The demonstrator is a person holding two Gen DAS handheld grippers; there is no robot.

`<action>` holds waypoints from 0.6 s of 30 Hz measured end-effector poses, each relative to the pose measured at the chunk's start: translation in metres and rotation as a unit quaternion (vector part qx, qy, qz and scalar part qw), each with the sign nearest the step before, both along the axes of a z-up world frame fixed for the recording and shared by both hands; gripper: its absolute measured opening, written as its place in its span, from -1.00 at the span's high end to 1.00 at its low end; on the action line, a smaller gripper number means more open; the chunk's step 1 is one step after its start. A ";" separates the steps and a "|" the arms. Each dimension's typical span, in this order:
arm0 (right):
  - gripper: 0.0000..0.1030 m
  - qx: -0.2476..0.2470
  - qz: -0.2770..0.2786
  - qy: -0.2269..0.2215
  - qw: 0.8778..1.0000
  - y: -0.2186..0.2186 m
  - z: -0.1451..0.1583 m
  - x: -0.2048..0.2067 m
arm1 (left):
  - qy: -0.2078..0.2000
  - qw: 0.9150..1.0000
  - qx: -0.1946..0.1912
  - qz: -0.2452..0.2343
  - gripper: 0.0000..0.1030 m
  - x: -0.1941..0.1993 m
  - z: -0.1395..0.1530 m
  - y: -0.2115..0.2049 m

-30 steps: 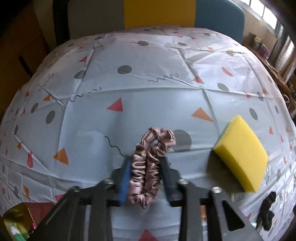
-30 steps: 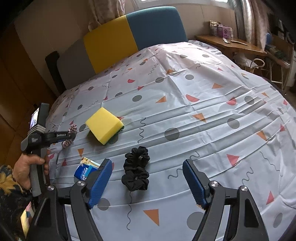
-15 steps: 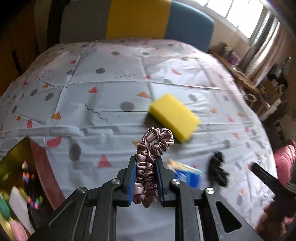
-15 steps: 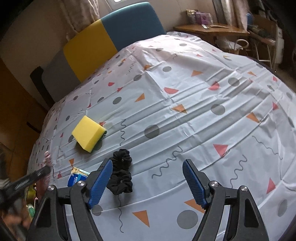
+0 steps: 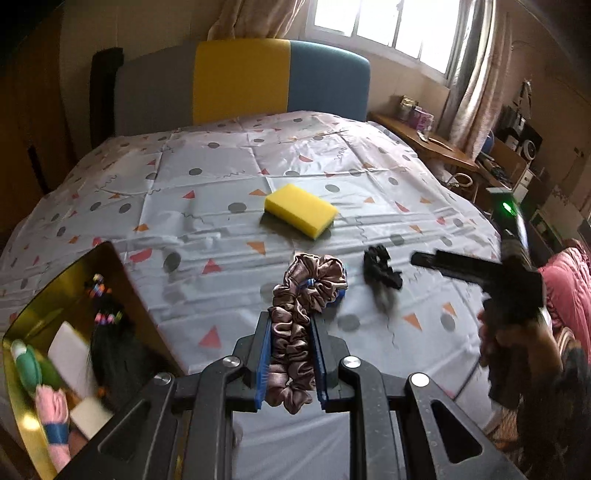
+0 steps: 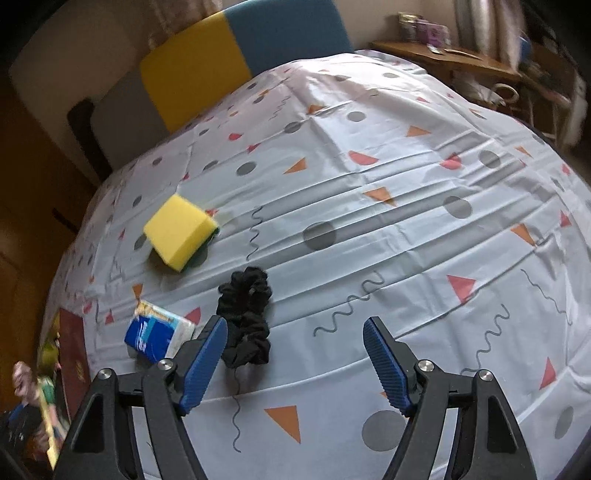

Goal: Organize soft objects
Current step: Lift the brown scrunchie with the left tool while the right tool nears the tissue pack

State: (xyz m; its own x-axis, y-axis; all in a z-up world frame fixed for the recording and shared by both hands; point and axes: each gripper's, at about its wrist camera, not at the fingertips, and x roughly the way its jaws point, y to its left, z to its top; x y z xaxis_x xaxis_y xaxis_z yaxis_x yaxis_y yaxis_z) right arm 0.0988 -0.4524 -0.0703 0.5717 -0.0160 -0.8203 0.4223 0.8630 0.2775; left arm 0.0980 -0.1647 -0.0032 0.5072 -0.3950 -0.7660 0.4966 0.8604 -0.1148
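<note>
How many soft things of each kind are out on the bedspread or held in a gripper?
Scrunchies: 2, a pink one clamped in the left gripper and a black one on the spread
Sponges: 1, yellow
Tissue packs: 1, blue and white
Total: 4

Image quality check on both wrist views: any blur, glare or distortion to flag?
Left wrist view: window blown out, right gripper and box contents smeared by motion, pink scrunchie in the left gripper sharp. Right wrist view: strong fisheye bulge on the bedspread, edges soft, black scrunchie and sponge clear.
</note>
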 end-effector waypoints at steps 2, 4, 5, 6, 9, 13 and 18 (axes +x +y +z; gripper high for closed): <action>-0.46 -0.014 0.012 0.008 1.000 0.007 -0.002 0.003 | 0.001 1.000 -0.004 -0.003 0.63 -0.013 -0.002 0.009; -0.45 -0.027 0.024 0.015 0.999 0.014 -0.004 0.005 | -0.002 1.000 -0.007 -0.001 0.63 -0.023 -0.002 0.018; -0.42 -0.031 0.027 0.015 0.999 0.016 -0.004 0.004 | -0.004 1.000 -0.008 0.001 0.63 -0.028 -0.002 0.024; -0.42 -0.036 0.030 0.012 0.999 0.018 -0.003 0.004 | -0.006 1.000 -0.009 0.003 0.63 -0.031 -0.002 0.028; -0.41 -0.061 0.060 -0.017 0.996 0.032 0.008 0.002 | -0.009 1.000 -0.013 0.015 0.63 -0.040 -0.004 0.045; -0.41 -0.079 0.123 -0.036 0.989 0.063 0.014 0.007 | -0.004 0.999 -0.020 0.033 0.63 -0.045 -0.008 0.066; -0.65 -0.093 0.203 -0.039 0.974 0.104 0.017 0.027 | 0.004 0.998 -0.031 0.060 0.63 -0.046 -0.010 0.091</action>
State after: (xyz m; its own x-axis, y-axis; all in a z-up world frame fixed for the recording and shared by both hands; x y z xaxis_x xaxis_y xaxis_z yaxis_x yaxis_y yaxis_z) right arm 0.1254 -0.3488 -0.0535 0.6221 0.0800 -0.7789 0.0196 0.9929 0.1176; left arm 0.0522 -0.0735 -0.0134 0.5477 -0.3782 -0.7463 0.3883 0.9050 -0.1736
